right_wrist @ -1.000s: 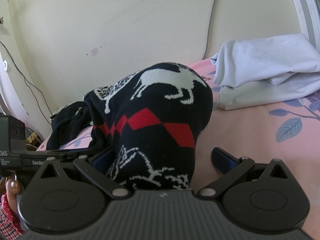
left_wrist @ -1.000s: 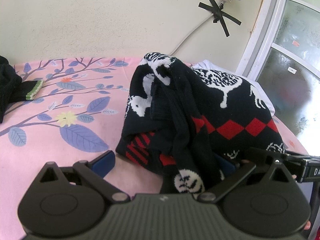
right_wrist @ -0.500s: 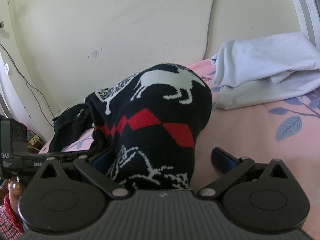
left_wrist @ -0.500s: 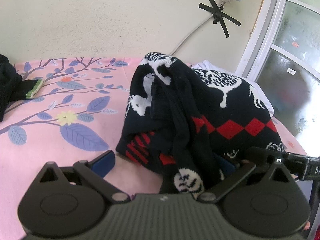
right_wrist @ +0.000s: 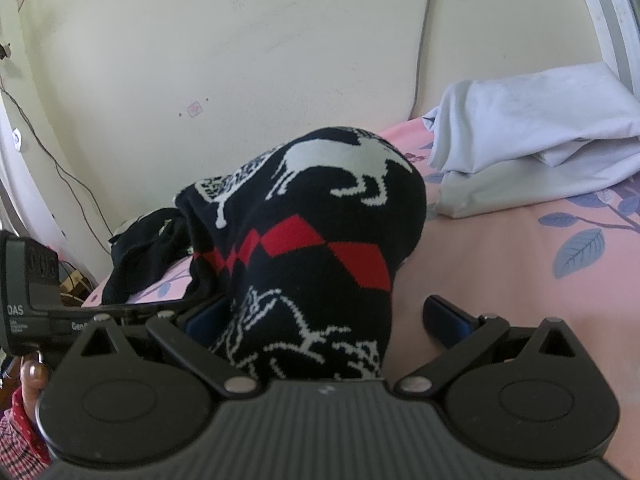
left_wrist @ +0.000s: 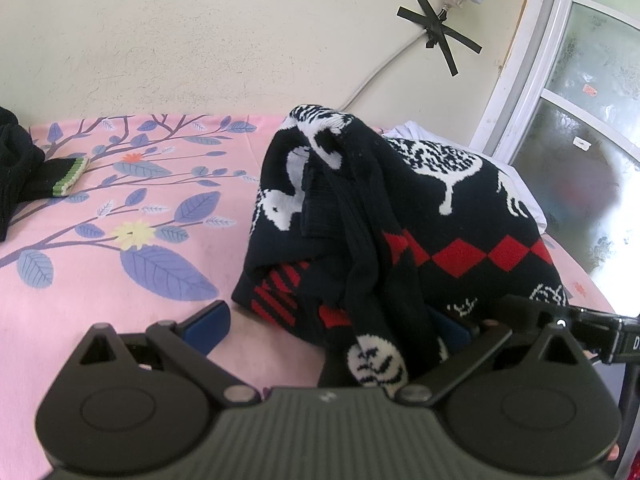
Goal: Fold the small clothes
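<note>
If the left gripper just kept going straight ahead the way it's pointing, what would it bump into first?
Almost at once, the black patterned sweater: its bunched knit already hangs between the open fingers of the left gripper, towards the right one. Beyond it lie the pink floral sheet and then the wall, though depth is hard to judge.

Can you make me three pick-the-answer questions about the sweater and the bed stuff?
1. Where is the folded pale grey cloth?
A) by the wall behind the sweater
B) on the floor
C) in a gripper

2. What colour are the diamonds on the black knitted sweater?
A) green
B) red
C) yellow

3. How is the right gripper?
A) closed flat
B) out of sight
C) open around the sweater

Answers: 1 A, it lies on the pink leaf-print sheet near the wall. 2 B, a red band crosses it. 3 C, its blue-tipped fingers stand wide apart.
</note>
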{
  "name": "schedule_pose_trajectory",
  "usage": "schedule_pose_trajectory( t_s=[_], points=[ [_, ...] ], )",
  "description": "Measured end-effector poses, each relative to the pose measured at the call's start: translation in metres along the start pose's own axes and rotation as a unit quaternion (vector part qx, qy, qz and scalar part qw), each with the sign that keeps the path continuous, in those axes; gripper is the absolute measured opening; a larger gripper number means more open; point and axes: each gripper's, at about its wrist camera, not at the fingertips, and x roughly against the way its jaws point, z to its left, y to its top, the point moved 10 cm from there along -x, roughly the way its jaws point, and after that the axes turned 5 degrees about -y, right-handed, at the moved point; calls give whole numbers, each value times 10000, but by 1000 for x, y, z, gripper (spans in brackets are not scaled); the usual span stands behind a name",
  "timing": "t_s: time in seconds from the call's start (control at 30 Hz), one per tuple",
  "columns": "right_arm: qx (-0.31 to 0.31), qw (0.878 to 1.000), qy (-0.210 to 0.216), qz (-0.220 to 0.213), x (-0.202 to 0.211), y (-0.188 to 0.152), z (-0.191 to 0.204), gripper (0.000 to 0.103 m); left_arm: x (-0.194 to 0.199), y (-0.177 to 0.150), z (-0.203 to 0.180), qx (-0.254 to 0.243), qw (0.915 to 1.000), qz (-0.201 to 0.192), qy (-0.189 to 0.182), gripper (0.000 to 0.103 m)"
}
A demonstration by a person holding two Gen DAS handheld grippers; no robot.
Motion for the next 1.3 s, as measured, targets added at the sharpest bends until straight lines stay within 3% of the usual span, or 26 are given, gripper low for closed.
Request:
schedule_pose_trajectory(
  t_s=[1.3],
  points=[
    [-176, 9998, 76, -15, 3, 1, -3, 97, -1, 0, 0, -2, 10000, 7, -15, 103]
  ],
)
